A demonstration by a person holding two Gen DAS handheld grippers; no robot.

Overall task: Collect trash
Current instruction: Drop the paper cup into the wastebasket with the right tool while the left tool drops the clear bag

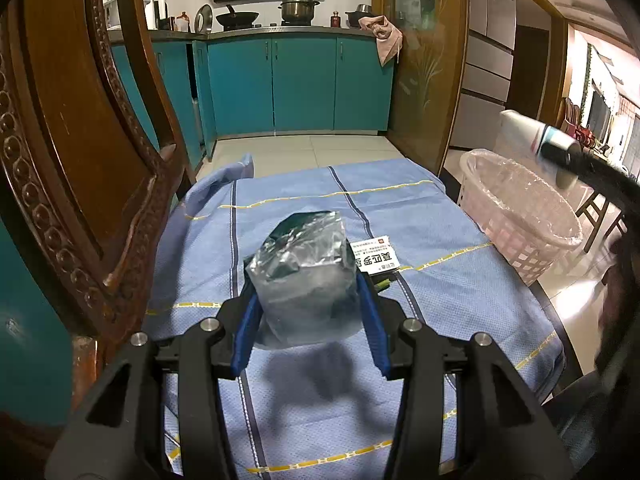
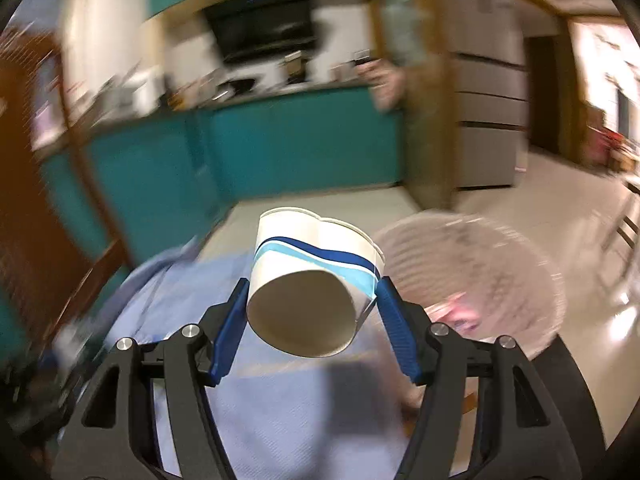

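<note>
My left gripper (image 1: 306, 280) is shut on a crumpled clear plastic bag (image 1: 304, 276) and holds it above the blue cloth (image 1: 440, 300). A white printed packet (image 1: 374, 256) lies on the cloth just behind the bag. My right gripper (image 2: 310, 292) is shut on a white paper cup (image 2: 312, 280) with blue stripes, squeezed out of round, bottom toward the camera. The cup also shows in the left wrist view (image 1: 536, 136), above the lined pink trash basket (image 1: 520, 216). In the blurred right wrist view the basket (image 2: 472, 272) lies just right of the cup.
A carved wooden chair back (image 1: 80, 168) stands close on the left. The basket sits at the table's right edge. Teal kitchen cabinets (image 1: 296, 84) and a tiled floor lie beyond the table. A wooden partition (image 1: 424, 60) stands at the back right.
</note>
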